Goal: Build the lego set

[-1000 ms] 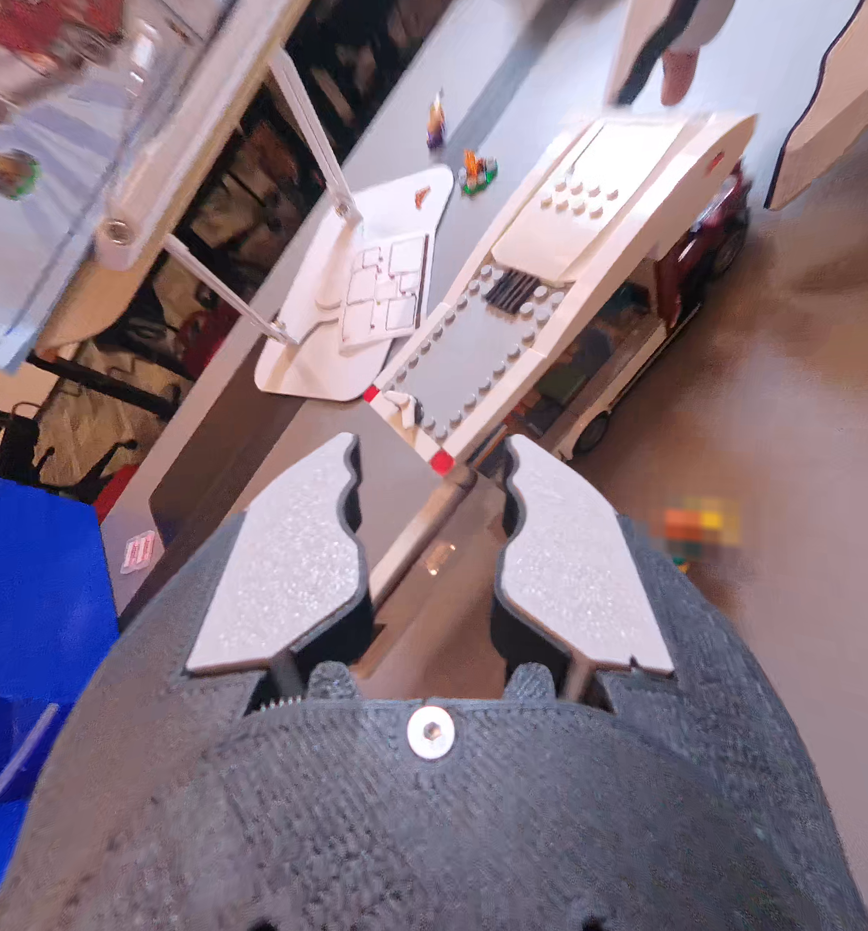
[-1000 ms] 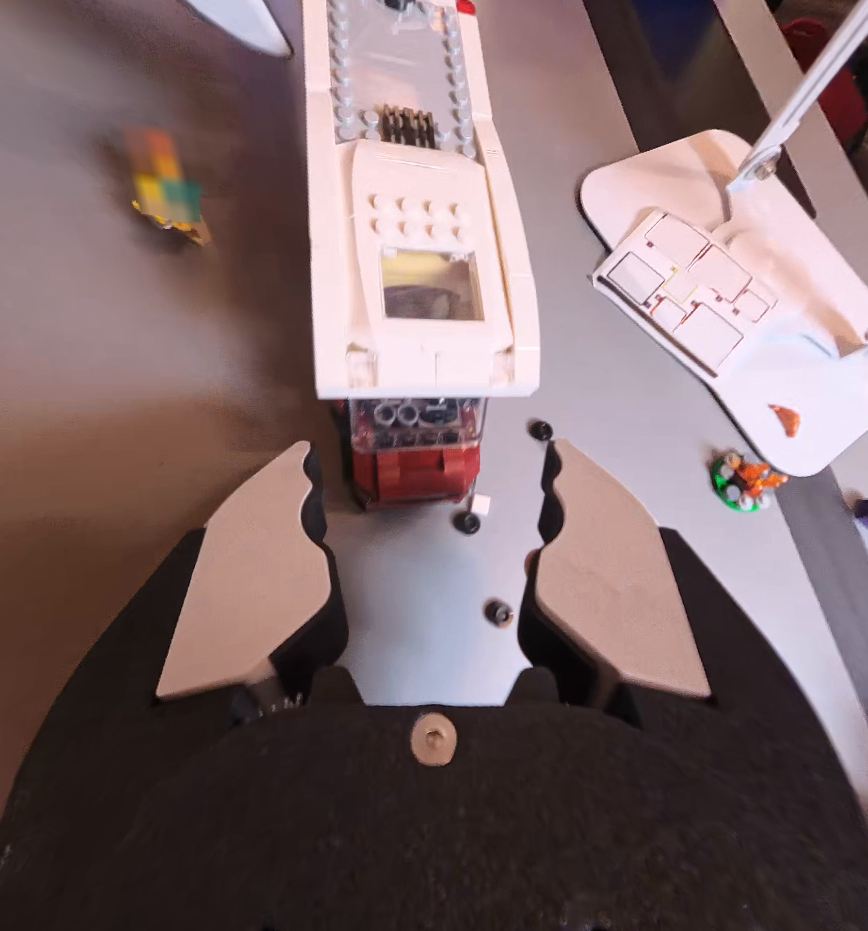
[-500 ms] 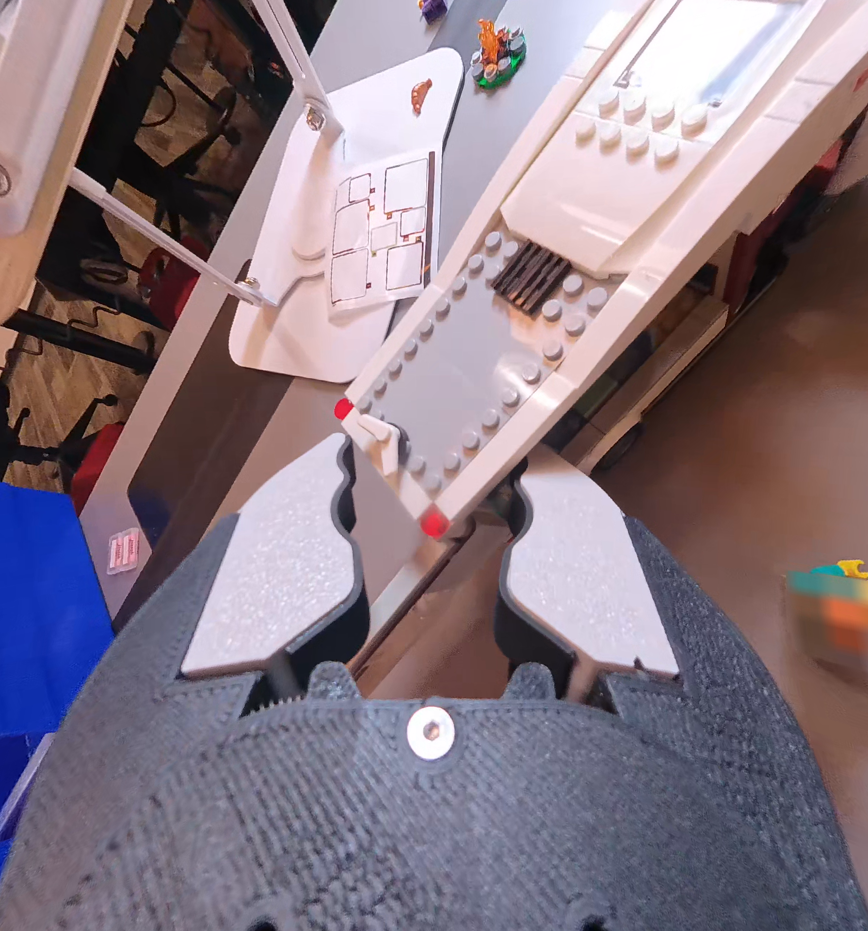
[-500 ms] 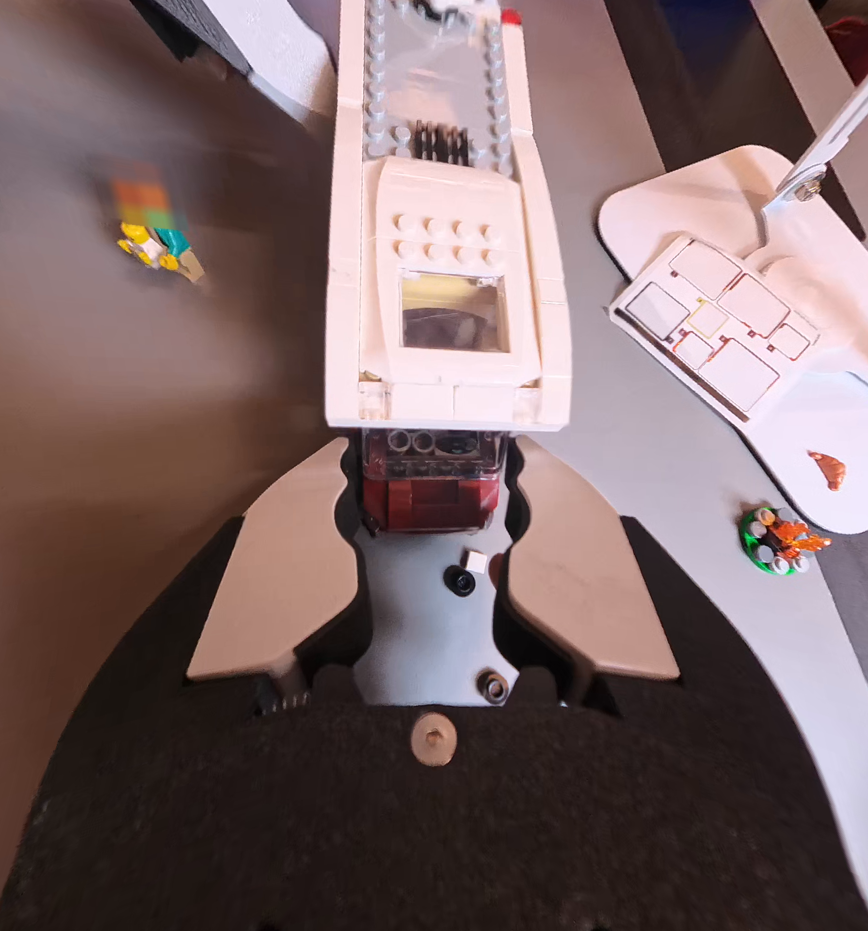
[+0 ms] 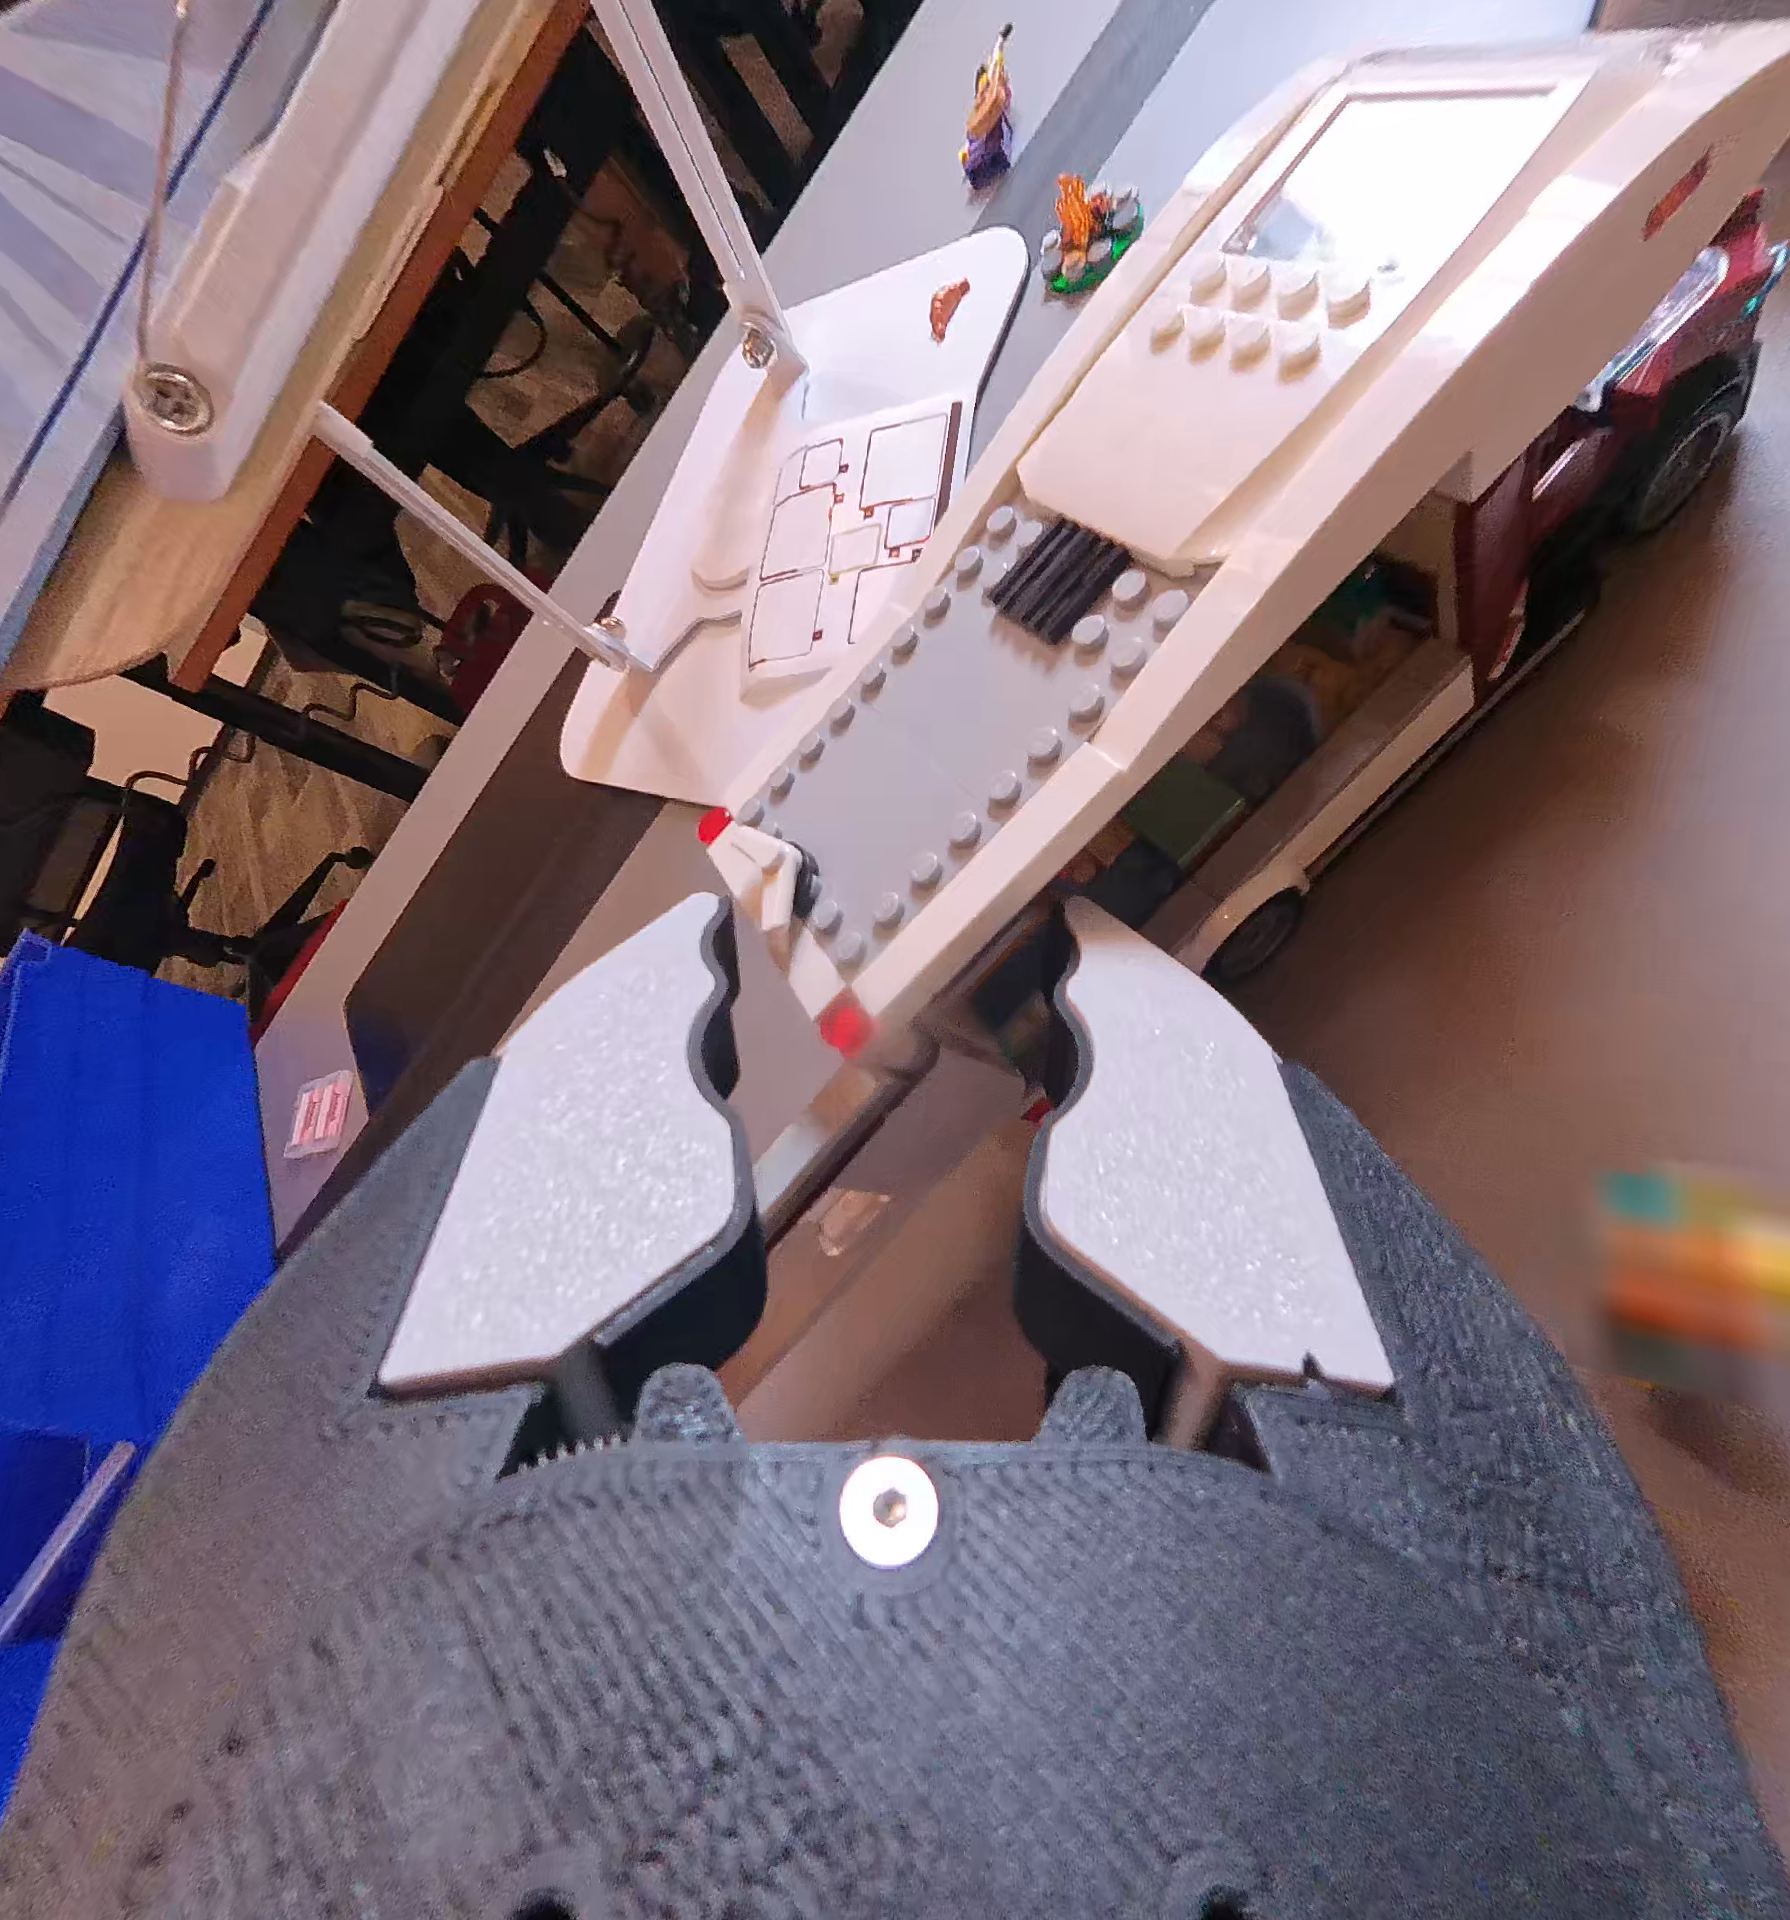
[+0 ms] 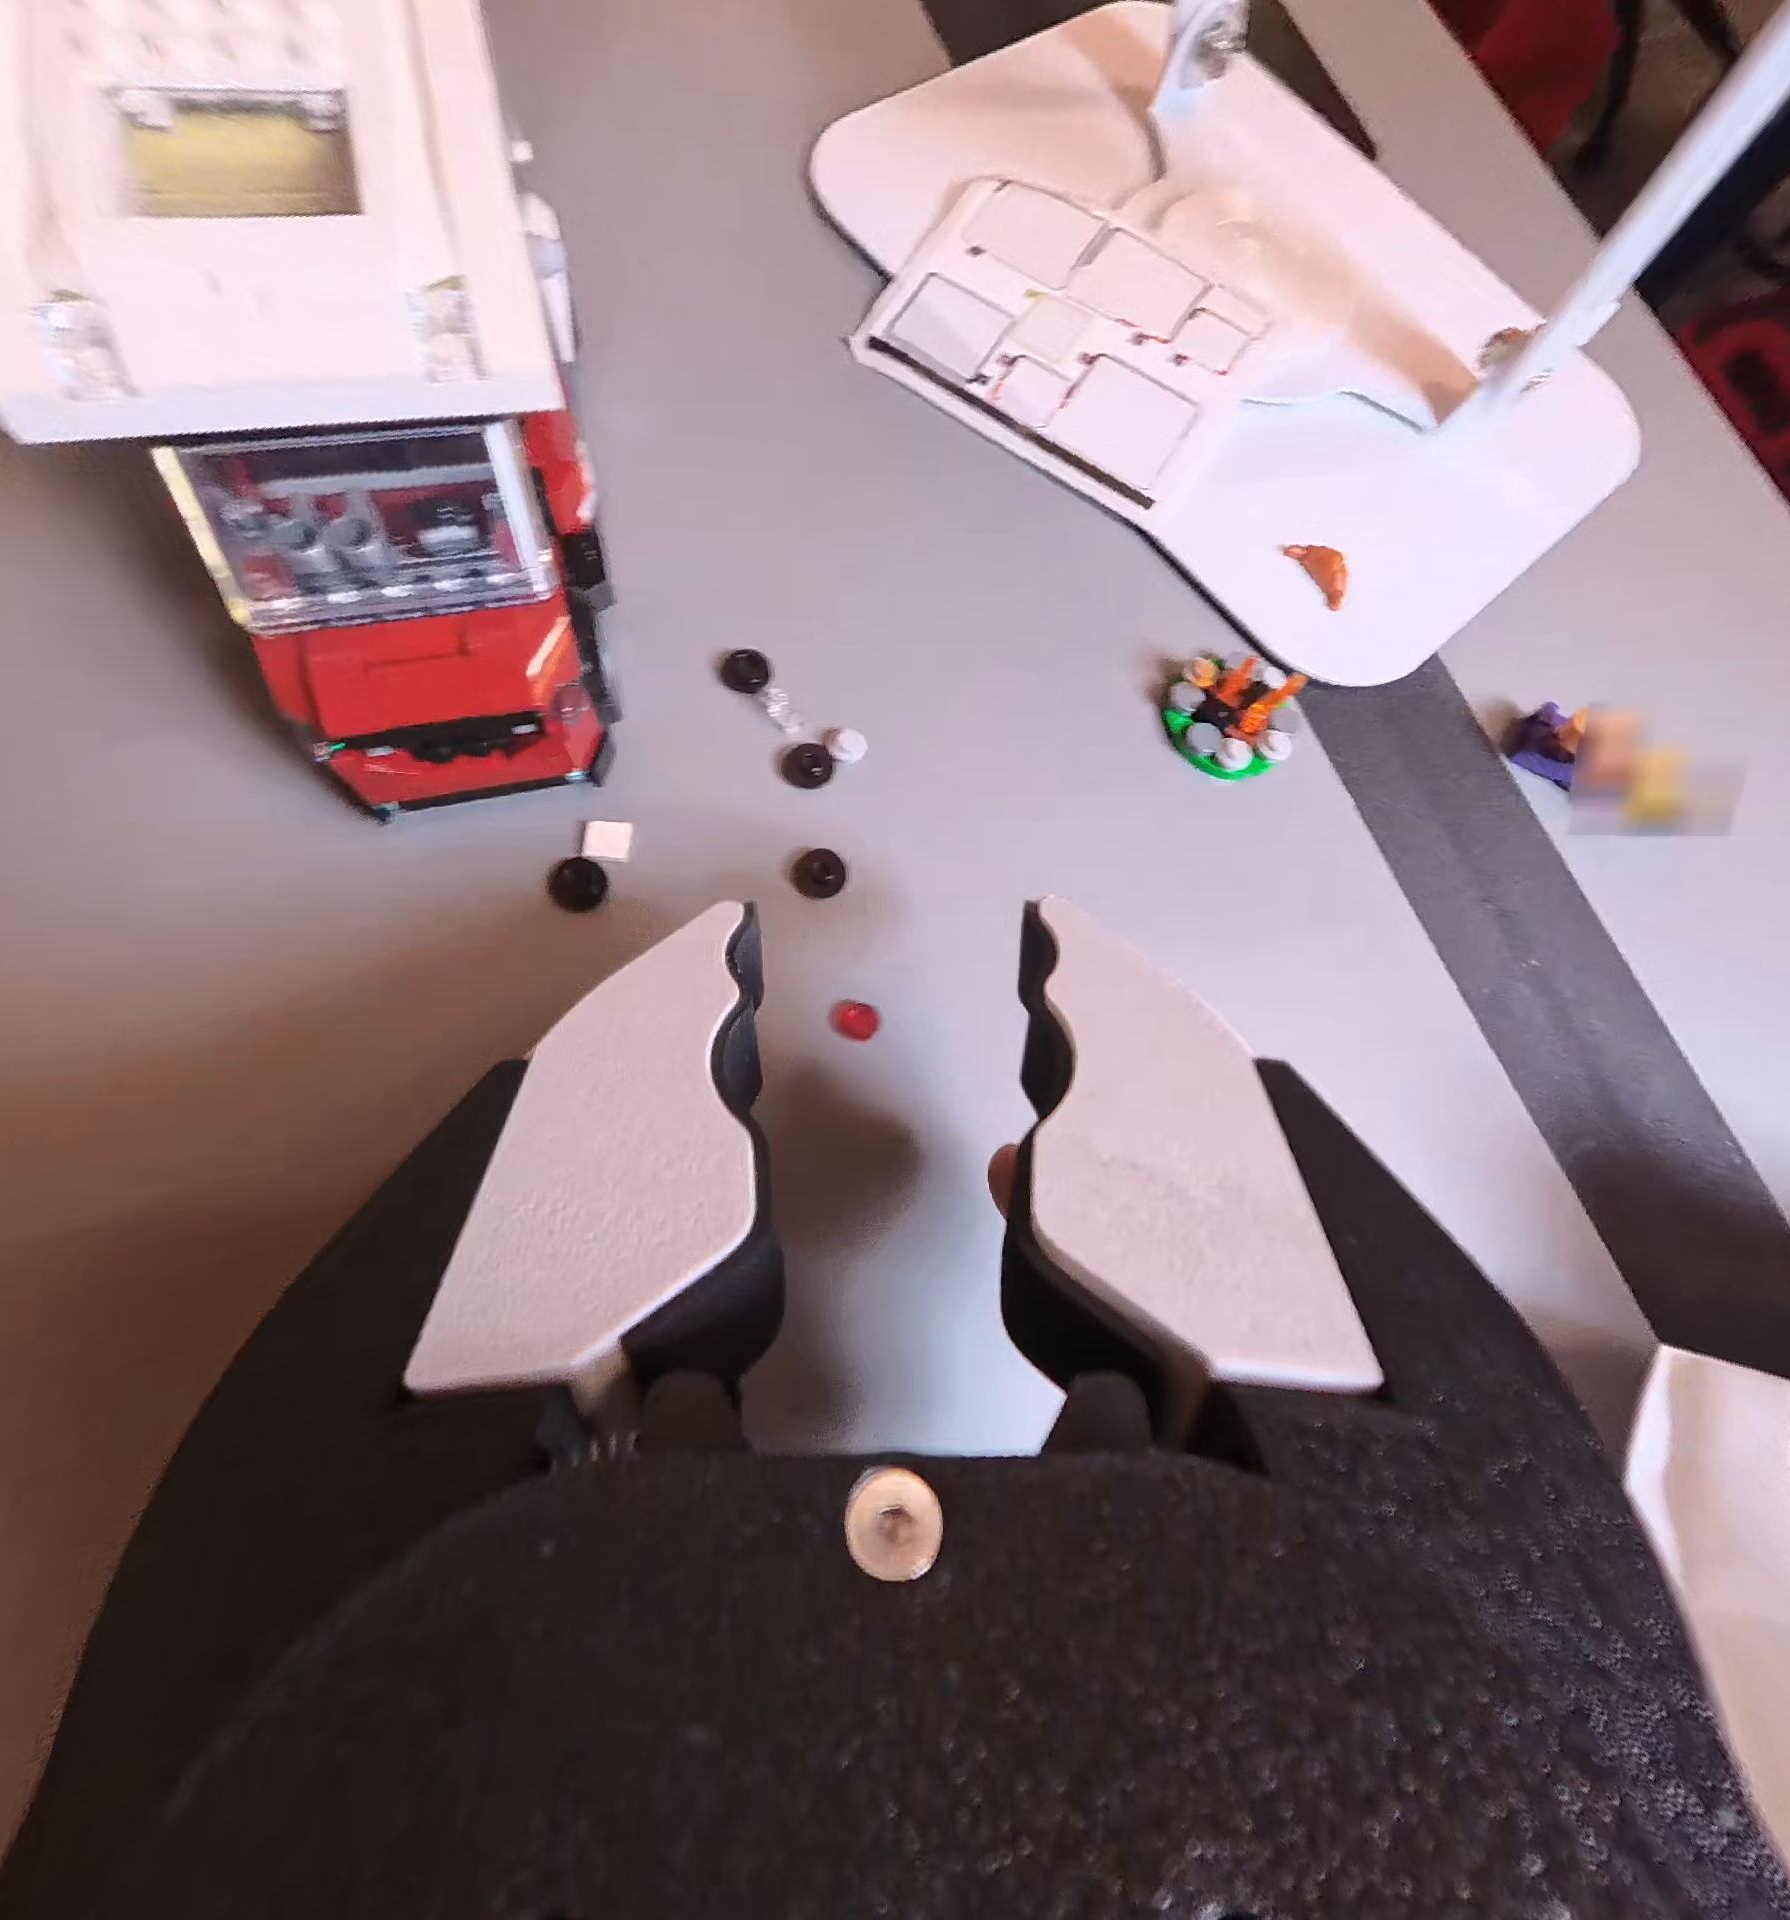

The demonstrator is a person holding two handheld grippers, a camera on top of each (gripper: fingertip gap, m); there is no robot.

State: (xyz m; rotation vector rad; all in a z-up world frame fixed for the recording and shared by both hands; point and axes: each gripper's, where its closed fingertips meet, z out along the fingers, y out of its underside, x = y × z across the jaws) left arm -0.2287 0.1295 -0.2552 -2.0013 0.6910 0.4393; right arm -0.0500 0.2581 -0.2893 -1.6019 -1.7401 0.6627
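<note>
Worktop (image 6: 1026, 582): grey, dark strip along right side.
Toy truck (image 5: 1234, 499): white studded roof, red cab (image 6: 423, 665); open side shows green and dark bricks inside, unclear which.
Blue bin (image 5: 70, 1174): off the worktop's left edge, contents hidden.
White stand base (image 6: 1390, 436): near far right edge, small orange piece on it.
Left tongs (image 5: 896, 935): released, straddling truck's rear corner, no squeeze visible.
Right tongs (image 6: 886, 925): released, bare, above a red stud (image 6: 856, 1020).
Black round bits (image 6: 818, 871): scattered beside cab.
</note>
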